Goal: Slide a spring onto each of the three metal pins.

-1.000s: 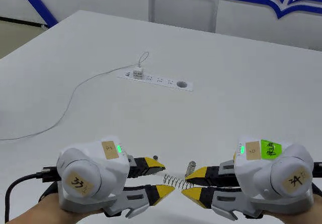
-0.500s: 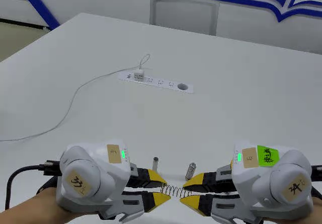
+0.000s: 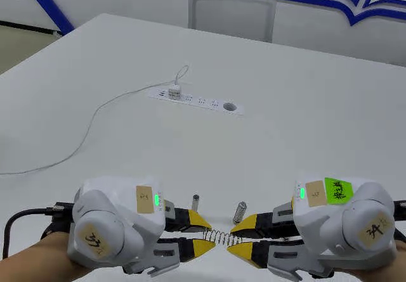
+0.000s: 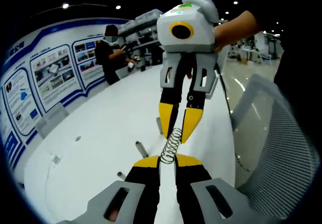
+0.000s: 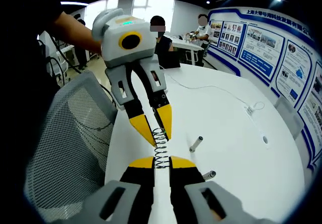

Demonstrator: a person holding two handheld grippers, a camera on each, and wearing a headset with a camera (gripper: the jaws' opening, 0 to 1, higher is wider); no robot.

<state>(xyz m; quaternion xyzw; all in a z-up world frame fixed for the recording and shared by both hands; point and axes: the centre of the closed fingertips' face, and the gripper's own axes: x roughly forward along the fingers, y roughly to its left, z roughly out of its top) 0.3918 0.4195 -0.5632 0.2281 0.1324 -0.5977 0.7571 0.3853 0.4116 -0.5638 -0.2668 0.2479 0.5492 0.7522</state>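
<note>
With my left claw (image 3: 204, 234) and right claw (image 3: 233, 237) each clamped on an end of one spring (image 3: 219, 236), held just above the worktop (image 3: 285, 136), I see a bare pin (image 3: 195, 201) and beside it a ribbed pin (image 3: 240, 211) that looks already fitted, so I judge most of the job remains.

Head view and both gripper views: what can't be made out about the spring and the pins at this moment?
Spring ends: head view, buried between the yellow tips of the left tongs and the right tongs.
Pin beside the right tongs: head view, too small to tell whether coils already sit on it.
Nearest pin: left gripper view, small and blurred by the fisheye edge; bare or sprung is unclear.
</note>
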